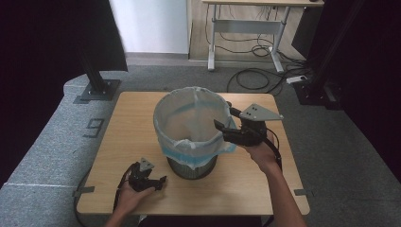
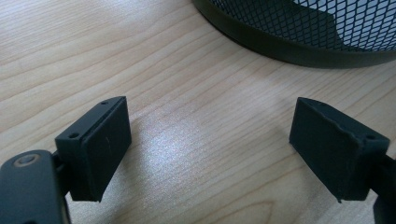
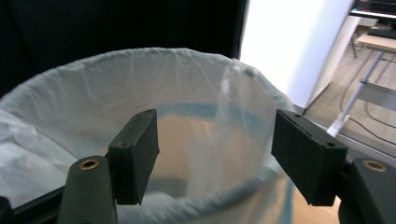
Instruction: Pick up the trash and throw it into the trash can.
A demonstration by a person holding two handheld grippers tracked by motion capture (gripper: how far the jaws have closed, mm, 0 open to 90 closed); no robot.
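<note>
The bin stands mid-desk, its bag already folded over the rim. The right gripper hovers at the right rim, fingers spread, pinching nothing; smoothing may remain. The left gripper rests near-left, fingers spread.

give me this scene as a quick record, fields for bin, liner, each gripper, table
bin: black mesh wastebasket upright mid-table
liner: pale translucent bag inside the bin, its edge folded out over the rim
left gripper: low on the table near the bin's base, jaws open, nothing between them
right gripper: at the bin's rim on the right, jaws open, not pressing on the liner
table: light wood top
</note>
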